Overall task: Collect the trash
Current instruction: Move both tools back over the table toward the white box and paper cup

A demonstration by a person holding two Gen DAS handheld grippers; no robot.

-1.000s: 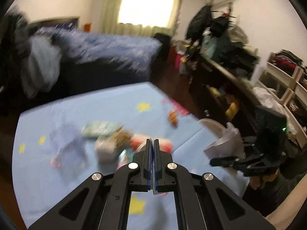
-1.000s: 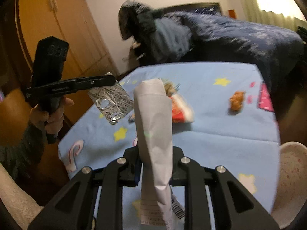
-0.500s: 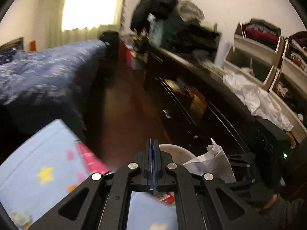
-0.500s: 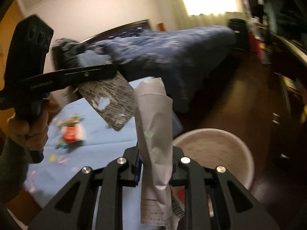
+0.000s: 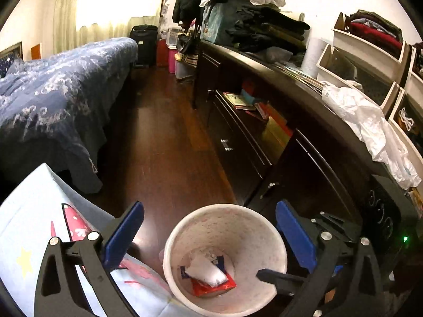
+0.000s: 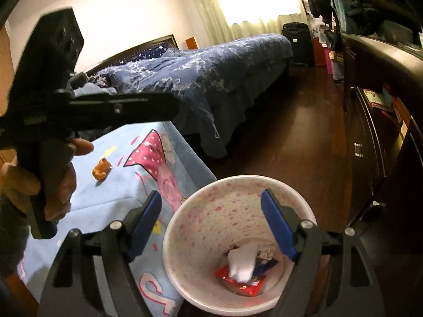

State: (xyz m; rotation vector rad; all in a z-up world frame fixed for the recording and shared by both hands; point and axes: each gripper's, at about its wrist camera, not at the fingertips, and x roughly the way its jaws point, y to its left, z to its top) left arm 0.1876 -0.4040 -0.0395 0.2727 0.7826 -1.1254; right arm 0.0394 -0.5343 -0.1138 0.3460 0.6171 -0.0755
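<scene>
A white waste bin with pink speckles (image 5: 224,216) (image 6: 238,190) stands on the floor beside the table. Inside lie a white crumpled paper (image 5: 208,270) (image 6: 242,260) and a red wrapper (image 5: 211,286) (image 6: 239,281). My left gripper (image 5: 208,233) is open and empty above the bin. My right gripper (image 6: 211,224) is open and empty above the bin too. The right gripper's finger (image 5: 280,276) shows over the rim in the left wrist view. The left gripper's body (image 6: 105,108) shows at the left in the right wrist view. An orange scrap (image 6: 101,170) lies on the tablecloth.
The table has a light blue cartoon cloth (image 6: 148,174) (image 5: 31,224). A bed with a blue quilt (image 6: 206,79) stands behind it. A dark dresser (image 5: 264,132) runs along the right. Dark wooden floor (image 5: 164,142) lies between bed and dresser.
Both grippers swung from the table to above the bin and opened. The blister pack left the left gripper and the paper roll left the right gripper; paper now lies in the bin.
</scene>
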